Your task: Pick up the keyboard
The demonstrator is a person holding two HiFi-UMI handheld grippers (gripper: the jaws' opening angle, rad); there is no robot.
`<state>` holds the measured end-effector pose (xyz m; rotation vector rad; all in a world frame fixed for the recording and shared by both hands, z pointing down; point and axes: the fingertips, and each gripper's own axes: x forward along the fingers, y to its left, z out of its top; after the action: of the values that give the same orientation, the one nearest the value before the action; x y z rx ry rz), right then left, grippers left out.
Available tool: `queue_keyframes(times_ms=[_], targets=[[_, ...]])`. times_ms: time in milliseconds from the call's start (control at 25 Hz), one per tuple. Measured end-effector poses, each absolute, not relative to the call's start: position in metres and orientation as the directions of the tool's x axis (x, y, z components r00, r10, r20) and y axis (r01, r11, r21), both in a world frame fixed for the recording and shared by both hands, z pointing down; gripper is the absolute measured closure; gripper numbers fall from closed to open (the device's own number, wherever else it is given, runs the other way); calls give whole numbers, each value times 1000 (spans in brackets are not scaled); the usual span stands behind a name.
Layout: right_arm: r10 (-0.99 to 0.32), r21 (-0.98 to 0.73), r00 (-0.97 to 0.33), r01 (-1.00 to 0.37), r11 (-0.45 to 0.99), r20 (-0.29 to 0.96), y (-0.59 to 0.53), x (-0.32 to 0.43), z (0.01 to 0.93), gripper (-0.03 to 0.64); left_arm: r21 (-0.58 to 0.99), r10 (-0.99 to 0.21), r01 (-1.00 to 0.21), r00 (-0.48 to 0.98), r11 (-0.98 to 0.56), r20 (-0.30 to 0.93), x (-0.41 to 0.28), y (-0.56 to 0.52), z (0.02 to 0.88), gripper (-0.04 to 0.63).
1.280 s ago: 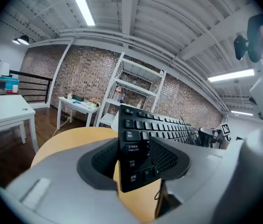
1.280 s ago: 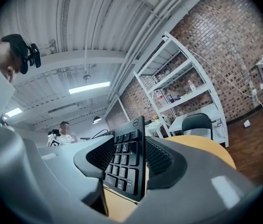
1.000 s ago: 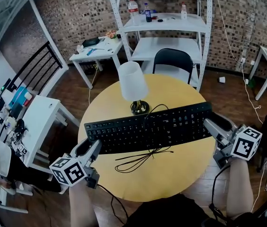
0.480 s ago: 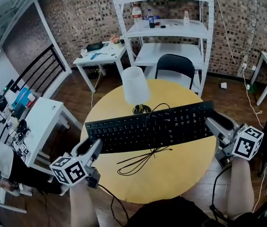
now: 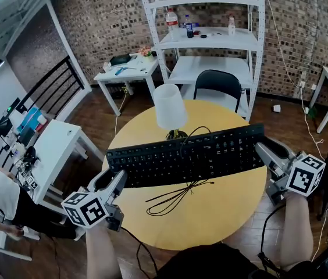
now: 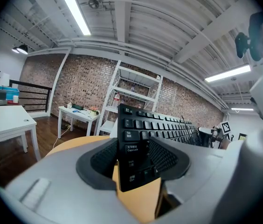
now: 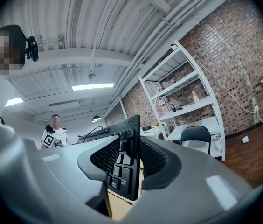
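A long black keyboard (image 5: 187, 156) hangs level just above the round yellow table (image 5: 210, 214), held by both ends. My left gripper (image 5: 116, 181) is shut on its left end, with the Caps Lock corner of the keyboard (image 6: 132, 146) between the pads. My right gripper (image 5: 265, 152) has the right end of the keyboard (image 7: 124, 164) between its jaws; they have just been closing and the pads now press on it. The keyboard's black cable (image 5: 178, 194) trails in loops on the table beneath.
A white-shaded lamp (image 5: 168, 106) stands on the table right behind the keyboard. Beyond it are a black chair (image 5: 216, 81) and white shelving (image 5: 210, 39). A white desk (image 5: 53, 141) sits at the left, and a small white table (image 5: 126, 65) at the back.
Both grippers have risen a little with the keyboard, so it stands higher above the table. The cable loops still lie on the tabletop.
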<state>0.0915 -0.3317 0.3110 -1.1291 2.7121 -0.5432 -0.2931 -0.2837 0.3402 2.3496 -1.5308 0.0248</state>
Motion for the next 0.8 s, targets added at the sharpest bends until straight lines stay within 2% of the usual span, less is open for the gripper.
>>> queue_keyframes(times_ms=[800], targets=[[-706, -381, -708, -655, 653, 6, -325, 92, 304, 474, 260, -889, -895, 416, -362, 193, -293, -279, 333, 399]])
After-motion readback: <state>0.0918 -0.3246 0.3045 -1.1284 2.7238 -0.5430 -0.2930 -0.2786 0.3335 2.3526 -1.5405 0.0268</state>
